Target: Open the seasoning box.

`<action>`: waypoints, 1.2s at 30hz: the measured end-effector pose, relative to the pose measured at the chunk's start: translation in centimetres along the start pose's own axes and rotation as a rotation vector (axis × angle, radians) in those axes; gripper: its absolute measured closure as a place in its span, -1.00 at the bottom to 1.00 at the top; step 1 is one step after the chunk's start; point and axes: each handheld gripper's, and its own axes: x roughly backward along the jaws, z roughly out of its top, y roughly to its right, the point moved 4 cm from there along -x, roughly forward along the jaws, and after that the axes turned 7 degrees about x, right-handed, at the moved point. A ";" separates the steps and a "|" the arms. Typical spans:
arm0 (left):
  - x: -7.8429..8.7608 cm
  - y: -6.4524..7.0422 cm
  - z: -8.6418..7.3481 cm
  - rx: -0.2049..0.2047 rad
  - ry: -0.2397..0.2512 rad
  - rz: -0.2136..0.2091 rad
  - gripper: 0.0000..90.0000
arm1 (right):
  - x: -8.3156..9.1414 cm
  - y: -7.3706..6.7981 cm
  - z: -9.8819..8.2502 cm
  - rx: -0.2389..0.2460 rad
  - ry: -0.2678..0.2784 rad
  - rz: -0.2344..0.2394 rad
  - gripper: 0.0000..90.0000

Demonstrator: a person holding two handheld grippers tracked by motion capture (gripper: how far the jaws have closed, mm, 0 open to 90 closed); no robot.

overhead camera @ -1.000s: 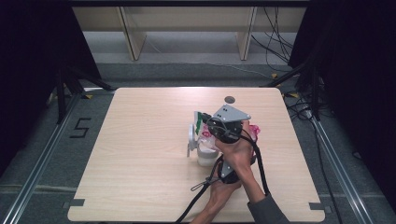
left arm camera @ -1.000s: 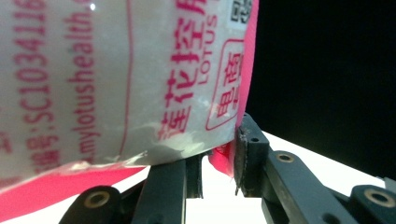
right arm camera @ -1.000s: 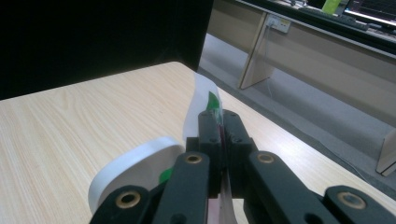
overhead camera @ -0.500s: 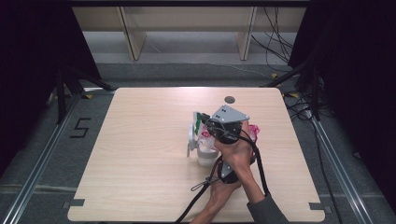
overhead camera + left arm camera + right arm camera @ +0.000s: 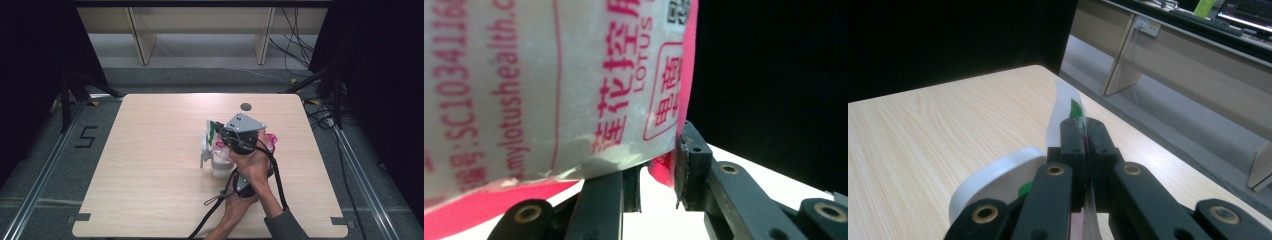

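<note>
Right gripper [image 5: 1083, 132] is clamped on a white strip [image 5: 1060, 107]; left gripper [image 5: 659, 172] pinches the pink-edged packet [image 5: 549, 85].

Light wood table [image 5: 150, 165]; white cup [image 5: 218, 165] on it.

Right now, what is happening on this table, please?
A person works at the table with a gripper in each hand. The left gripper is pinching the lower edge of a white and pink packet. The right gripper is shut on a thin white strip with a green mark, beside a white cup. Both hands are close together, right of the table's middle.
</note>
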 end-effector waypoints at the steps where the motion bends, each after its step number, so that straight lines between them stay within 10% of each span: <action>1: -0.5 0.8 0.1 0.092 0.059 -0.046 0.67 | 0.1 0.0 0.1 0.018 0.003 -0.002 0.98; 13: -0.7 0.3 -0.3 0.081 0.036 -0.034 0.67 | 0.2 0.4 -0.2 -0.041 0.004 0.010 0.98; 14: -0.2 -0.1 -0.5 0.021 -0.015 -0.025 0.67 | 0.4 0.1 -0.2 -0.077 -0.020 0.027 0.98; 36: -0.2 -0.3 -0.5 0.008 -0.031 -0.002 0.67 | 0.2 0.5 -0.2 -0.047 0.004 0.011 0.98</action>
